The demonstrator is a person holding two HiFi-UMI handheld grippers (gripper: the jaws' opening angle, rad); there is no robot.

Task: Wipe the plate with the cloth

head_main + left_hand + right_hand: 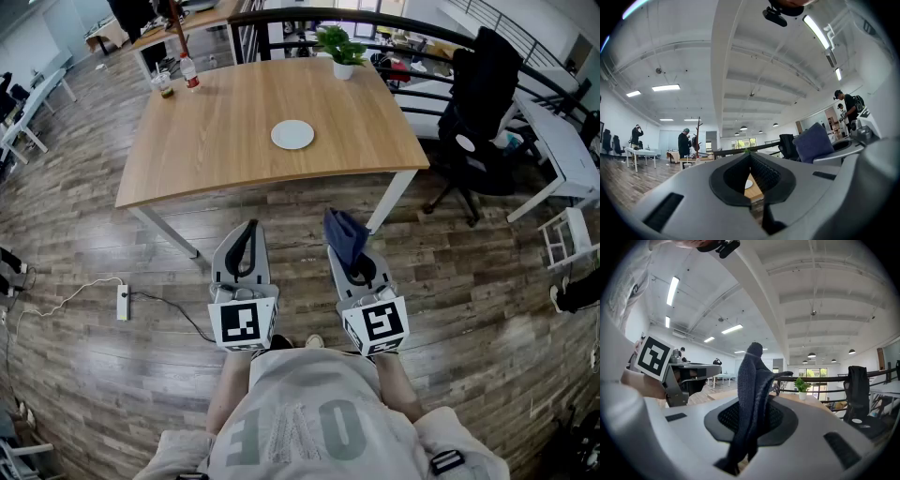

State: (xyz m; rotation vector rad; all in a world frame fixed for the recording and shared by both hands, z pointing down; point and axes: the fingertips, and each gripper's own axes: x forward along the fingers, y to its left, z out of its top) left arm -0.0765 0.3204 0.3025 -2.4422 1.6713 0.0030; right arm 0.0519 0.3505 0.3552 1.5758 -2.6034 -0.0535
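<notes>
Right gripper (pixel 356 264) grasps a dark blue cloth (pixel 343 232), left gripper (pixel 246 231) clenched empty beside it; open floor (pixel 298 216) ahead, then the wooden table (pixel 225 141)'s edge and round white plate (pixel 292 134).

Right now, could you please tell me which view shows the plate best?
The head view: the whole plate lies unobstructed on the table. The left gripper view shows only a sliver; the right gripper view shows none.

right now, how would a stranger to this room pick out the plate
Find the big wooden table in the head view. The plate lies flat near its middle. It is the only flat white disc there; the potted plant, bottle and cup all stand at the far edge.
</notes>
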